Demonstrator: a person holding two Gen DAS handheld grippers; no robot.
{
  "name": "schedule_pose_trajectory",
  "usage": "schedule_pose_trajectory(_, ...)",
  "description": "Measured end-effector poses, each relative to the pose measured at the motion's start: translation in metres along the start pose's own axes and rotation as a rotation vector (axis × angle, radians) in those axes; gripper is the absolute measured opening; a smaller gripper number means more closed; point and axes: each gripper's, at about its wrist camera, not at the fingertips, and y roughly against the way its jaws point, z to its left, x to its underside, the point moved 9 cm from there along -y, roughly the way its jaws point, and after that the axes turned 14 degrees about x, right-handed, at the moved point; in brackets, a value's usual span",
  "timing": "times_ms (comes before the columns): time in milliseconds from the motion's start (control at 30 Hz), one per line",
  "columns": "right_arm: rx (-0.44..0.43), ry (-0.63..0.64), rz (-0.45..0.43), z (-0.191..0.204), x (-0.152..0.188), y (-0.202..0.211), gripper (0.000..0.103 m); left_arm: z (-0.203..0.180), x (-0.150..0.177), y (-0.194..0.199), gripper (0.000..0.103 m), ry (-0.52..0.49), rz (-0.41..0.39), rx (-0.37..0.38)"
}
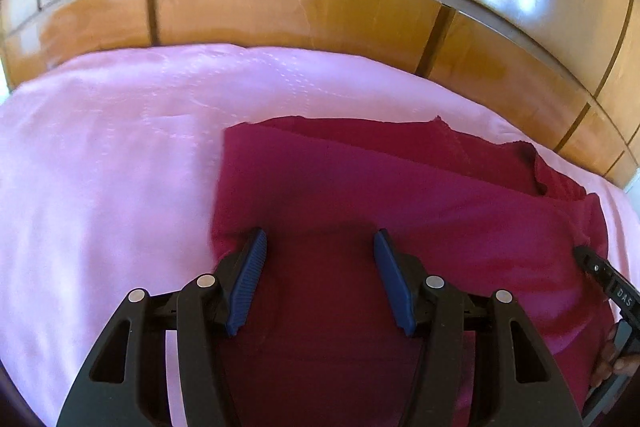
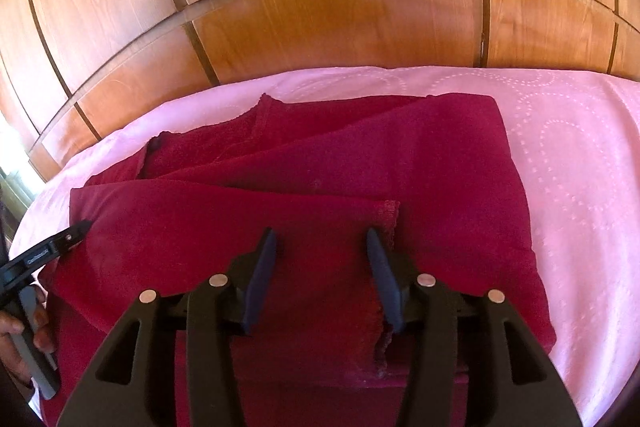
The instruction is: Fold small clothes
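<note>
Now for a Neat Next Fold

Far behind, shiny wooden panels [image 2: 320, 19]. Under everything, a big pink sheet [image 1: 100, 147], spread out flat. On top of the sheet, the red cloth [image 2: 420, 155], lying in a few soft layers, with a loose flap [image 2: 160, 151] on the far side and a rough folded edge [image 2: 390, 211] near the front.

Over the near part of the cloth, the left gripper [image 1: 320, 239], fingers wide apart, holding nothing, with only red cloth in the gap. Off to its side, the right gripper [image 2: 322, 235], fingers apart too, pinching nothing, with the rough edge just beside its right finger.

Most likely time to grab hold for one more fold. To do it well:

- Smooth the loose flap down first, to keep lumps out of the fold.
- Pick two spots on the same near edge, one for each gripper, well apart.
- Slide one finger under all the layers, not just the top one.
- Squeeze only with cloth between the pads, and squeeze gently.
- Lift both sides together and keep them level.
- Carry the edge over to meet the far edge, corner to corner.
- Go slowly, to stop slipping and bunching.
- Let go last, then pat flat.
</note>
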Motion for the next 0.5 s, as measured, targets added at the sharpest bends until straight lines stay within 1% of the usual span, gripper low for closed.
schedule_pose_trajectory(67, -0.006, 0.005, -0.001, 0.003, -0.001, 0.000, 0.053, -0.008, 0.007, 0.015, 0.056, -0.005, -0.007, 0.016)
schedule_pose_trajectory(133, -0.006, 0.020, -0.002, 0.007, -0.001, -0.001, 0.057, -0.023, 0.021, 0.032, 0.056, -0.042, -0.014, 0.047)
schedule_pose_trajectory(200, 0.003, 0.041, -0.004, 0.011, 0.000, -0.001, 0.063, -0.031, 0.032, 0.038, 0.056, -0.095, -0.011, 0.026)
schedule_pose_trajectory(267, 0.017, 0.062, -0.007, 0.014, 0.000, -0.001, 0.066, -0.034, 0.041, 0.036, 0.056, -0.128, 0.005, 0.003)
schedule_pose_trajectory(333, 0.026, 0.075, -0.009, 0.016, 0.000, -0.002, 0.068, -0.033, 0.045, 0.032, 0.056, -0.131, 0.019, -0.011)
schedule_pose_trajectory(500, 0.011, 0.075, -0.007, 0.018, 0.001, -0.004, 0.072, -0.032, 0.047, 0.029, 0.056, -0.119, 0.016, -0.014)
